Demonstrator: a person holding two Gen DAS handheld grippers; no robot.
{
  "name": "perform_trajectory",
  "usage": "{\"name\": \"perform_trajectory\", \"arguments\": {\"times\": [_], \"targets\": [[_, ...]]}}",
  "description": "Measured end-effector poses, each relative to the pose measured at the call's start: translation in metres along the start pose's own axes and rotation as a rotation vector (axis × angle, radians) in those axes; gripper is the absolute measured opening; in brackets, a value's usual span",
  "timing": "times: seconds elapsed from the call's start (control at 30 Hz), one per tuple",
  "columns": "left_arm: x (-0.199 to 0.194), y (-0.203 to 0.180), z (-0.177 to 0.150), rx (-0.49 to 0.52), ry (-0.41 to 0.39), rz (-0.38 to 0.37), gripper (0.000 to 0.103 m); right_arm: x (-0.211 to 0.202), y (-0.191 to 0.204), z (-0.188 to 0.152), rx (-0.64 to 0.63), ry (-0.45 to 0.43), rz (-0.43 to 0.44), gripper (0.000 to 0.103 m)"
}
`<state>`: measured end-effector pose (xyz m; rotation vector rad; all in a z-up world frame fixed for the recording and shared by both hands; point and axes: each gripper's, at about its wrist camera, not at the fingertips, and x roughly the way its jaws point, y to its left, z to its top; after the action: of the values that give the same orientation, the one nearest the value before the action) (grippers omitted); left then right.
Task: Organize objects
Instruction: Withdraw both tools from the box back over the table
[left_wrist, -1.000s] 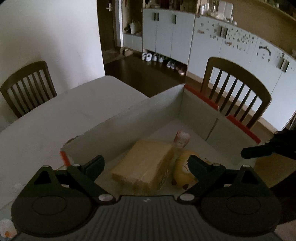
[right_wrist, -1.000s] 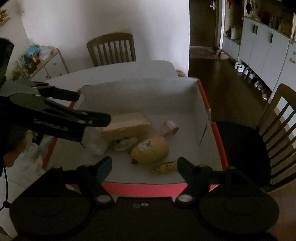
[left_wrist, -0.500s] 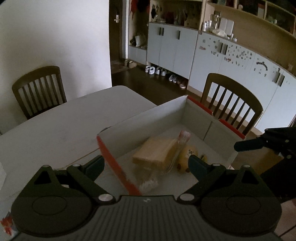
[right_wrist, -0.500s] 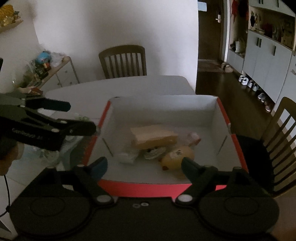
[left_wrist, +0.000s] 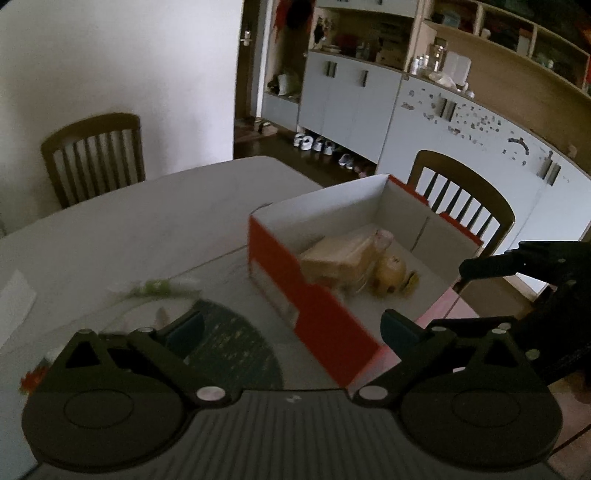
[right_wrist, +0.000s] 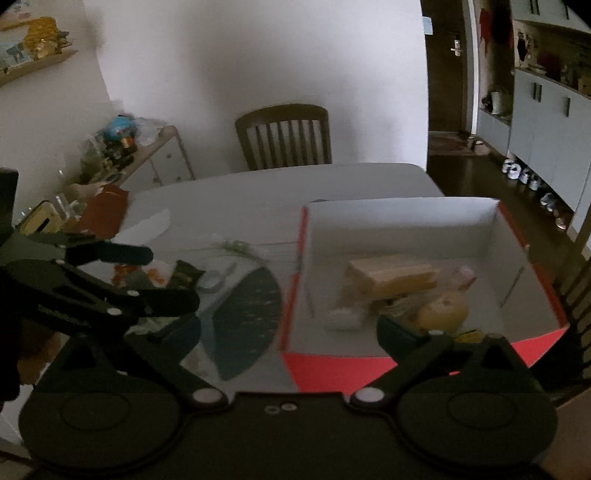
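Since a second ago the left gripper (left_wrist: 291, 326) has swung off the box (left_wrist: 314, 306), tongs wide and empty; loose items (right_wrist: 177, 273) now show at frame left, the box with its tan packet (right_wrist: 391, 277) centre-right. The right gripper (right_wrist: 288, 330), also wide, holds nothing, so another pick likely follows.

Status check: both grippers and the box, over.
Left gripper open, empty. Right gripper open, empty. Red-and-white cardboard box on table, tan packet inside. Dark fan-shaped mat beside box.

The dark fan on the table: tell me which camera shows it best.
The right wrist view: the dark fan lies nearly whole beside the red box. In the left wrist view the fan is blurred and partly hidden by the gripper body.
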<state>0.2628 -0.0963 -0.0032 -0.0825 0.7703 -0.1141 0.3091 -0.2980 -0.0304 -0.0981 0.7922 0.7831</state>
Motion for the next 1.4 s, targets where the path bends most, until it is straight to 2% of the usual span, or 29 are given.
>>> {"name": "perform_trajectory", "arguments": {"times": [0.2, 0.63, 1.1, 1.4], "targets": [[-0.016, 0.031, -0.026, -0.036, 0.001, 0.048, 0.102, 0.007, 0.030, -0.005, 0.018, -0.007, 0.011, 0.102], [-0.052, 0.104, -0.070, -0.097, -0.021, 0.171, 0.102, 0.032, 0.081, -0.015, -0.017, 0.030, -0.021, 0.102], [-0.052, 0.170, -0.098, -0.123, -0.009, 0.271, 0.102, 0.077, 0.118, -0.018, -0.092, 0.106, -0.014, 0.102], [-0.038, 0.197, -0.105, -0.124, -0.010, 0.347, 0.102, 0.116, 0.138, -0.021, -0.158, 0.166, 0.006, 0.102]]}}
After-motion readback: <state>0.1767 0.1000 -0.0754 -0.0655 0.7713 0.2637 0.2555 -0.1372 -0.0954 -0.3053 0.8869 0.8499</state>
